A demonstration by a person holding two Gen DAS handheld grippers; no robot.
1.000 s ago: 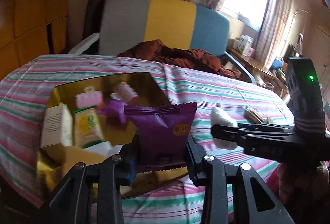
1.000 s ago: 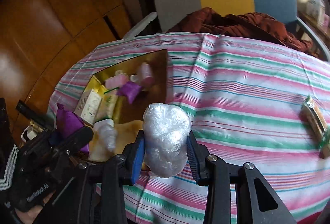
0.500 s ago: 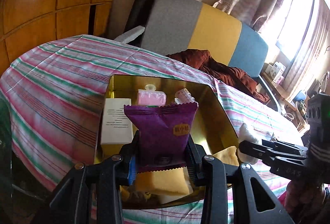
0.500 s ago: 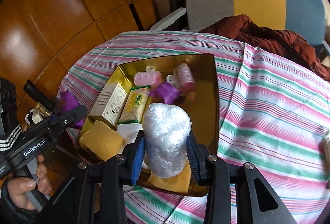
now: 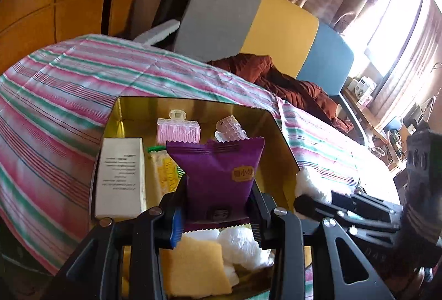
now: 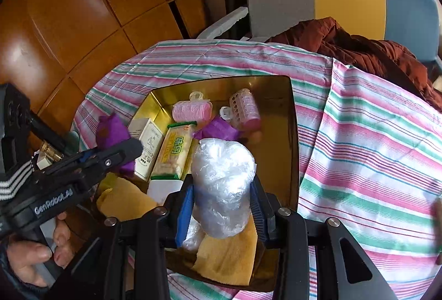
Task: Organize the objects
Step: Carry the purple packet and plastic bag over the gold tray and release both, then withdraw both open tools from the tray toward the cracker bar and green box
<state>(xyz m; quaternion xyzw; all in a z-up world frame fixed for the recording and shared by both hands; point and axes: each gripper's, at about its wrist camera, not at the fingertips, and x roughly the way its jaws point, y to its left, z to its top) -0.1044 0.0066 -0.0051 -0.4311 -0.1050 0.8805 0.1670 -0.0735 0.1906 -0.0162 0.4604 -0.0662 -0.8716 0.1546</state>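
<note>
Stock in hand: we hold a purple foil snack packet (image 5: 218,175) upright in the left tongs (image 5: 218,213) and a crinkled clear plastic bundle (image 6: 222,186) in the right tongs (image 6: 221,213), both over the gold tin tray's (image 6: 292,134) near edge.

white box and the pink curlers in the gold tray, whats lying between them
In the right wrist view, a yellow-green snack pack lies between the white box and the curler side, with a purple packet next to it.
</note>
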